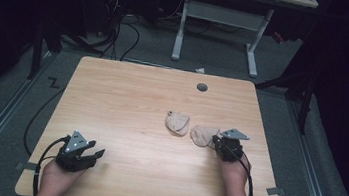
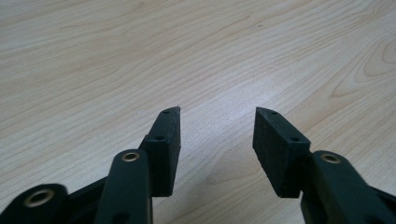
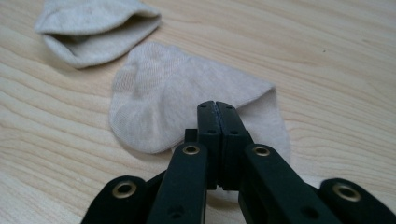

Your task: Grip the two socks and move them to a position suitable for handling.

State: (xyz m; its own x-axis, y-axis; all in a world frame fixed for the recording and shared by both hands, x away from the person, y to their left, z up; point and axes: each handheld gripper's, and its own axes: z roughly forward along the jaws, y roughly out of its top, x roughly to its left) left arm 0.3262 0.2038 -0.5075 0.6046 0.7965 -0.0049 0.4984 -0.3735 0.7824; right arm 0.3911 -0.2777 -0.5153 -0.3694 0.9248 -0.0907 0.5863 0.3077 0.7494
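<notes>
Two small beige socks lie side by side right of the table's middle. My right gripper (image 1: 217, 141) sits at the near edge of the right-hand sock (image 1: 203, 135). In the right gripper view its jaws (image 3: 217, 105) are pressed flush together over that sock (image 3: 159, 98), and no fabric shows between the pads. The other sock (image 3: 93, 28) lies beyond, its cuff gaping; in the high view that sock (image 1: 177, 122) is just to the left. My left gripper (image 1: 98, 154) rests near the table's front left, jaws apart (image 2: 218, 112) over bare wood, nothing between them.
The light wooden table (image 1: 128, 92) has a round grey cable grommet (image 1: 202, 87) near its far edge. Beyond the table a white desk frame (image 1: 220, 18) and cables stand on the dark floor.
</notes>
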